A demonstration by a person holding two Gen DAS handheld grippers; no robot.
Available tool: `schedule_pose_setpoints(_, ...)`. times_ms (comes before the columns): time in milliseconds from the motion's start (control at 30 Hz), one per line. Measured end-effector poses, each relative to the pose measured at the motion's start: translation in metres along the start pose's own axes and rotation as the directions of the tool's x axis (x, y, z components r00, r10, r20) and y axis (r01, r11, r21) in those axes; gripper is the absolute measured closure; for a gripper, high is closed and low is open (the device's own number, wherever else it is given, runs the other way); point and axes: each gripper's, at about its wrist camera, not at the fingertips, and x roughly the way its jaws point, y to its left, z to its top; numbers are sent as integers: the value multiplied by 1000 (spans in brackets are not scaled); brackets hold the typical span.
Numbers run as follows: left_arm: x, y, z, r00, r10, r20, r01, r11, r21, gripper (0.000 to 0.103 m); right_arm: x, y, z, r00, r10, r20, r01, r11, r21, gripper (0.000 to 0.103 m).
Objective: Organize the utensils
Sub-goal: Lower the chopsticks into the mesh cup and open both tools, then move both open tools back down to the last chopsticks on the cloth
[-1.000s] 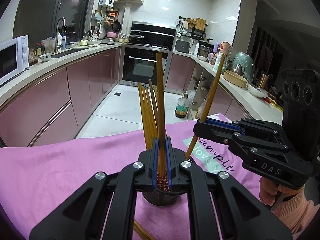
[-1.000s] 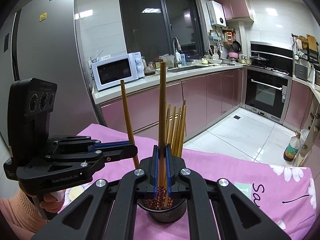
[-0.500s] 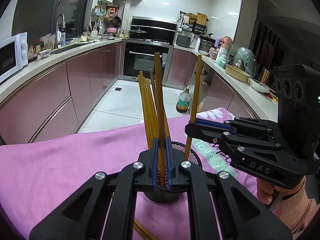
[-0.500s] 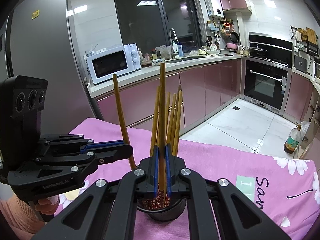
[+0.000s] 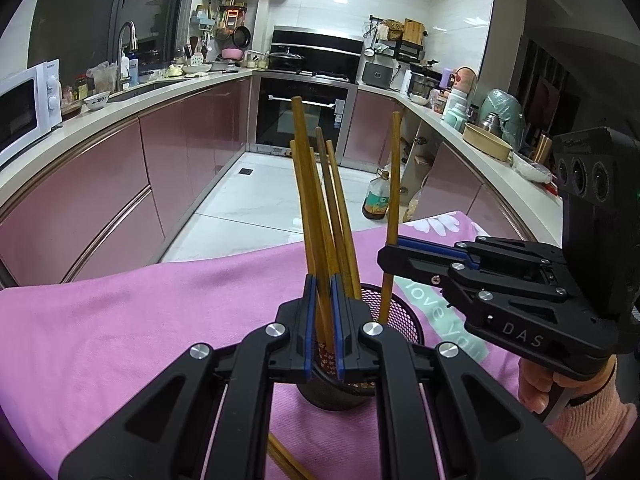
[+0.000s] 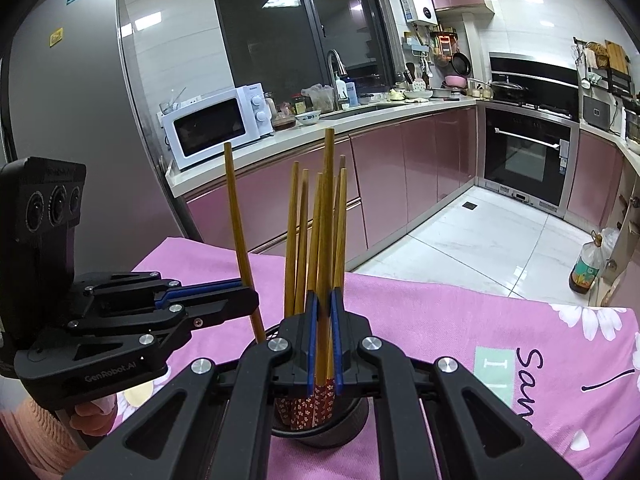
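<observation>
Bare pink cloth-covered tabletop (image 5: 120, 320) stretches left to its far edge. The left hand-held gripper (image 5: 320, 320) clenches one brown wooden chopstick (image 5: 308, 208) above the black mesh cup (image 5: 400, 320); the right hand-held gripper (image 6: 322, 336) clenches another wooden chopstick (image 6: 328, 216) there.

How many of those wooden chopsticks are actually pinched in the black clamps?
2. One wooden chopstick is clamped in the left gripper, a second chopstick in the right gripper; both reach into the black mesh cup. Loose ones stand there too.
</observation>
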Motion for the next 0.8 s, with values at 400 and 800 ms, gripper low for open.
schedule_pose_setpoints(400,14,4,0,1000,3,-29,-3,1000,-20,95,2,-9,-3,1000,1,-14,-1,1000,18,96)
schedule_pose_setpoints(800,1,1,-9,999,35,7,-34,999,-23,81,-3,-7,-7,1000,9,-3,-9,1000,22,89)
